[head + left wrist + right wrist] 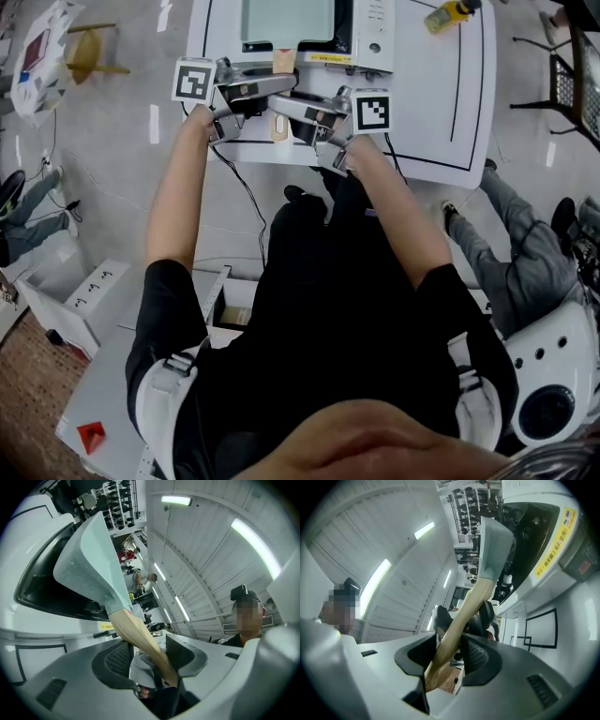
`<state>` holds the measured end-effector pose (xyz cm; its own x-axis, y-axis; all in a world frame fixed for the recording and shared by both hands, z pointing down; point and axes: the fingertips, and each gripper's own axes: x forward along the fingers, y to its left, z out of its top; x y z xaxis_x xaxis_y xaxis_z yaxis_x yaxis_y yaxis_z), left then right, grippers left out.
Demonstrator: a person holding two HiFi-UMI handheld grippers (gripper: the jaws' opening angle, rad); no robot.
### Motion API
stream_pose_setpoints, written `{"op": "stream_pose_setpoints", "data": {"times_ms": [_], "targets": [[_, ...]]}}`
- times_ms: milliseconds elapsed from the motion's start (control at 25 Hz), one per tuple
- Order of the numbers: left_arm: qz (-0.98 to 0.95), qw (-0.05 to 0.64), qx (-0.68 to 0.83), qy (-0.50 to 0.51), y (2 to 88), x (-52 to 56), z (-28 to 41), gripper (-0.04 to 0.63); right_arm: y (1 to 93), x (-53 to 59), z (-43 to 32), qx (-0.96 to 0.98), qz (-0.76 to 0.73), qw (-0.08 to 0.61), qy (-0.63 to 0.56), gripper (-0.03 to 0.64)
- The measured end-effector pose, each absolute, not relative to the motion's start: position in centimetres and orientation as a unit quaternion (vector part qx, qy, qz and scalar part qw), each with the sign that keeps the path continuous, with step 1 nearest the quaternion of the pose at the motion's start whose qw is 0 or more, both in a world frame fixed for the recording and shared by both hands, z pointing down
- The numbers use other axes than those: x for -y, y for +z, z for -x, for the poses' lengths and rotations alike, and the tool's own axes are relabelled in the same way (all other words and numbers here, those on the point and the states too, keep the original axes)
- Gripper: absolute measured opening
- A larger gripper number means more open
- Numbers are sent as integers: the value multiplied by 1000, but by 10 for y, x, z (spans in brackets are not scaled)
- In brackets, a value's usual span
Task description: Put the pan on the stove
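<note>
1. Near left: white boxes (84, 300) are being kept on the floor, apart from the white surface (441, 103).

2. Left tool (151, 651): it is being held level over the near edge of the surface, pointing right. Its jaws are being kept wide but closed onto the wooden handle (140, 637) of the pan (91, 559). The handle is being carried slantwise between the pads and is lying closest against the right-hand pad. A black cable (246, 192) is being left trailing from the surface edge below this tool down to the floor.

3. Centre: the pale green pan is being held over the black glass top of the white stove (375, 37) at the far side of the surface. Its handle is being pointed toward the near edge. Whether the pan base is touching the glass cannot be told.

4. Right tool (450, 656): it is being pointed left, facing the left tool. Its jaws are being kept clamped on the same handle, with a pad on each side. The two tools are being held just beside one another on the handle.

5. Far right: a yellow bottle (450, 14) is being left lying on the surface, well apart from the stove. A seated person (525, 253) is being shown beside the surface.
</note>
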<state>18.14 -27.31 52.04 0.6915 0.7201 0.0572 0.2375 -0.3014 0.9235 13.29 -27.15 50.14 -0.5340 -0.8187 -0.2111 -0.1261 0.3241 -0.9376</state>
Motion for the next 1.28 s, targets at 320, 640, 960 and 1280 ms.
{"op": "stream_pose_setpoints", "data": {"times_ms": [320,640,960,1280], "targets": [[-764,509,-316,241,527,275,-186,219,507,275,-137,-727,328,361,-484,173],[-762,516,-315,232,532,276,-189,221,514,273,-141,-721,327,358,-495,172],[-754,532,-316,220,536,282,-183,236,513,272,-140,-730,310,359,-493,181],[-778,525,-266,219,539,313,-157,242,512,269,-141,-728,305,357,-499,186]]}}
